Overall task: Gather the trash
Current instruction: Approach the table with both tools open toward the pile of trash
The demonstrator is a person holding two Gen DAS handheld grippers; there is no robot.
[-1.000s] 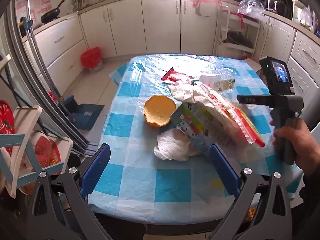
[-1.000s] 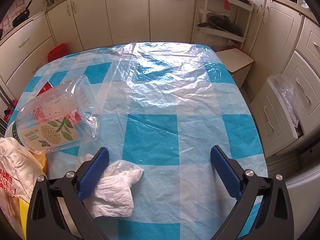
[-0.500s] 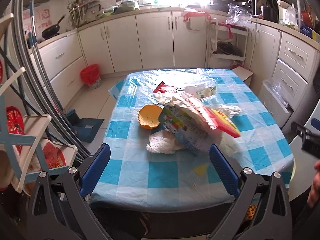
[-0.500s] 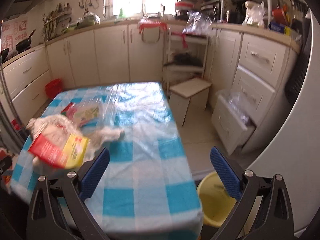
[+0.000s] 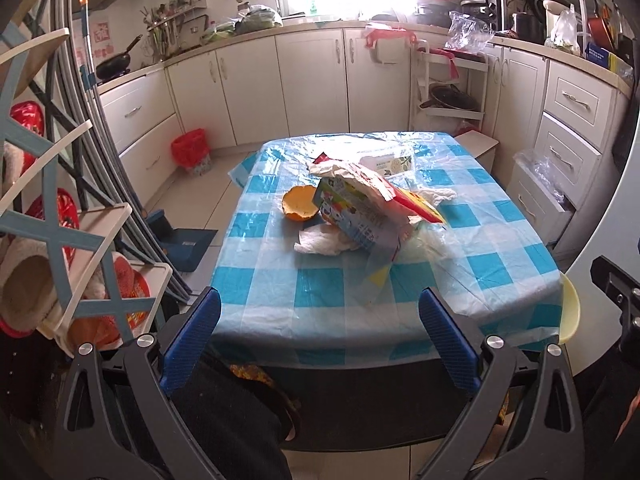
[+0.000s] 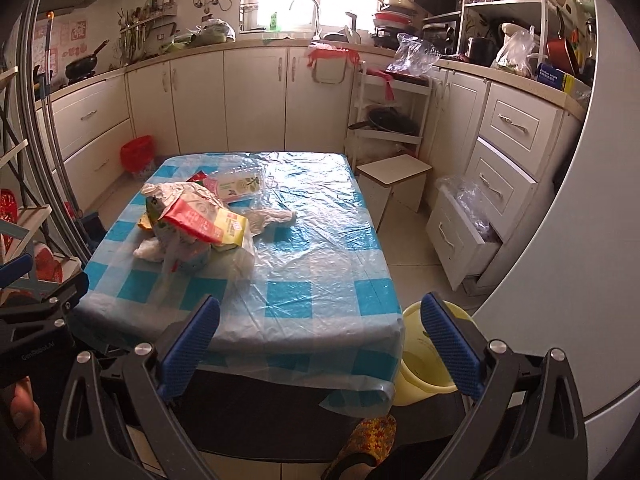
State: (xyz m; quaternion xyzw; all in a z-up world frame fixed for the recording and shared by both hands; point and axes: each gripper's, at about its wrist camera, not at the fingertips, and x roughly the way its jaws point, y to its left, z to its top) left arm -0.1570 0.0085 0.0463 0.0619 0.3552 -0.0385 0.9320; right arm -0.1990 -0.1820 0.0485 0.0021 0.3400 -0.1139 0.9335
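A heap of trash lies on the blue-checked table (image 5: 496, 268) (image 6: 320, 300): a colourful carton (image 5: 352, 216) (image 6: 188, 256), a red and yellow packet (image 5: 418, 204) (image 6: 204, 226), crumpled white tissues (image 5: 324, 242) (image 6: 272, 216), an orange peel (image 5: 300, 208) and a clear plastic box (image 5: 386, 164) (image 6: 240, 184). Both grippers hang back off the near table edge. My left gripper (image 5: 320, 344) is open and holds nothing. My right gripper (image 6: 320, 348) is open too, its fingers empty. A yellow bin (image 6: 424, 356) (image 5: 568, 312) stands on the floor by the table's right corner.
White kitchen cabinets (image 6: 256, 96) line the back and right walls, with an open bottom drawer (image 6: 460, 236). A small stool (image 6: 396, 178) stands right of the table. A red bin (image 5: 192, 152), a blue dustpan (image 5: 188, 240) and a rack (image 5: 60, 240) are on the left.
Both grippers have pulled back and up from over the table to beyond its near edge. The trash heap now lies further ahead; the yellow bin has come into view.
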